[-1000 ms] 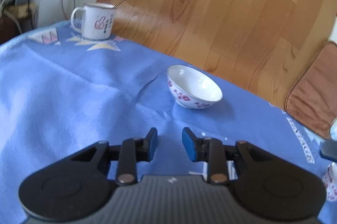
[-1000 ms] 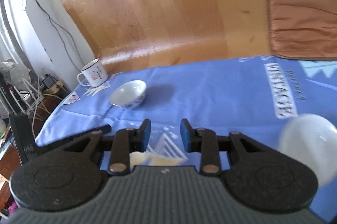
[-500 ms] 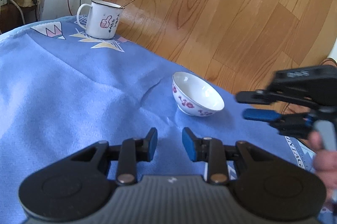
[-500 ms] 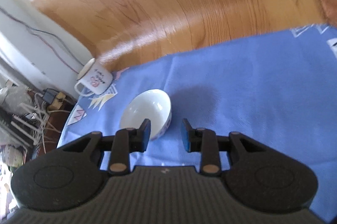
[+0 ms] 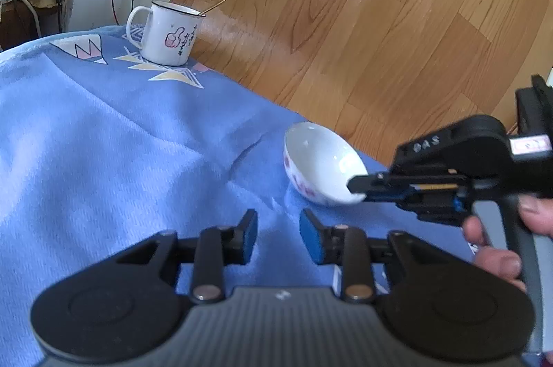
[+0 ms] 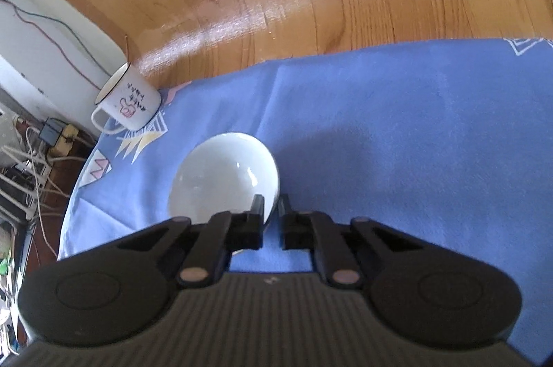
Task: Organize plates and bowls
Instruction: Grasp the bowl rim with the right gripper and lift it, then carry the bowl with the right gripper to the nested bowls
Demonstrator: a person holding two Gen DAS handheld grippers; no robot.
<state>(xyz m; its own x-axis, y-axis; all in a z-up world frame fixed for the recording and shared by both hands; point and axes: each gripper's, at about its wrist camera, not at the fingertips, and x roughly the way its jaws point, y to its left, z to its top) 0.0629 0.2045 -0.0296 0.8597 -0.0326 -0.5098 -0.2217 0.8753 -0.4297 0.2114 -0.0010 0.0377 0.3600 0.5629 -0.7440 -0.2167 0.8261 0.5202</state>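
Note:
A small white bowl (image 5: 318, 159) with red flowers on its outside sits on the blue tablecloth (image 5: 103, 159), near the cloth's far edge. My right gripper (image 5: 356, 189) comes in from the right and is shut on the bowl's right-hand rim, one finger inside and one outside. In the right wrist view the bowl (image 6: 221, 173) lies just ahead of the right gripper (image 6: 271, 204), its near rim pinched between the two fingers. My left gripper (image 5: 278, 228) hovers over the cloth a little short of the bowl, open, with nothing between its pads.
A white enamel mug (image 5: 169, 35) with a thumbs-up print and a thin stick in it stands at the cloth's far left corner, also visible as the mug (image 6: 129, 101) in the right wrist view. Wooden floor lies beyond the table edge; cables and a power strip sit at left. A person's hand (image 5: 497, 260) holds the right gripper.
The right gripper moved left to the bowl and shut on its rim. The left gripper stayed over the cloth, and the bowl kept its place.

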